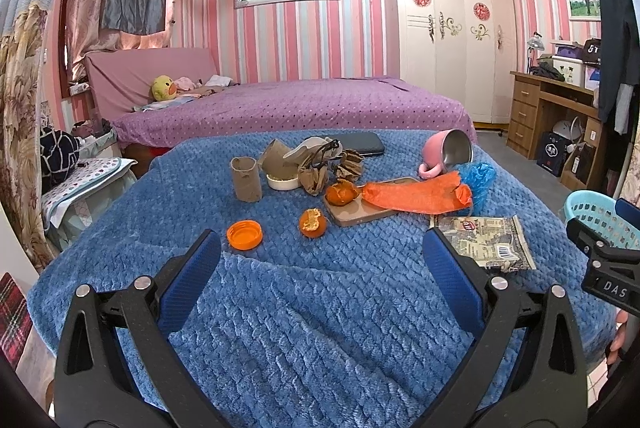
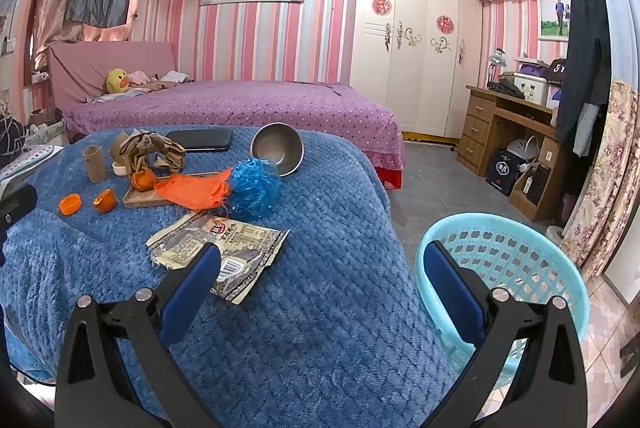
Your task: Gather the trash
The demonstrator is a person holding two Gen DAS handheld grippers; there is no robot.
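Trash lies scattered over the blue-blanketed surface (image 1: 304,308) — an empty snack wrapper (image 2: 218,252) nearest, an orange plastic bag (image 1: 416,193), a blue plastic wad (image 2: 254,193), orange peels (image 1: 312,223), an orange lid (image 1: 245,234), cardboard tubes (image 1: 246,179) and crumpled brown paper (image 1: 312,171). The turquoise basket (image 2: 560,268) beside the surface looks empty, so collecting seems not yet begun. Left gripper (image 1: 320,260) and right gripper (image 2: 322,268) both hover with jaws spread wide, holding nothing.
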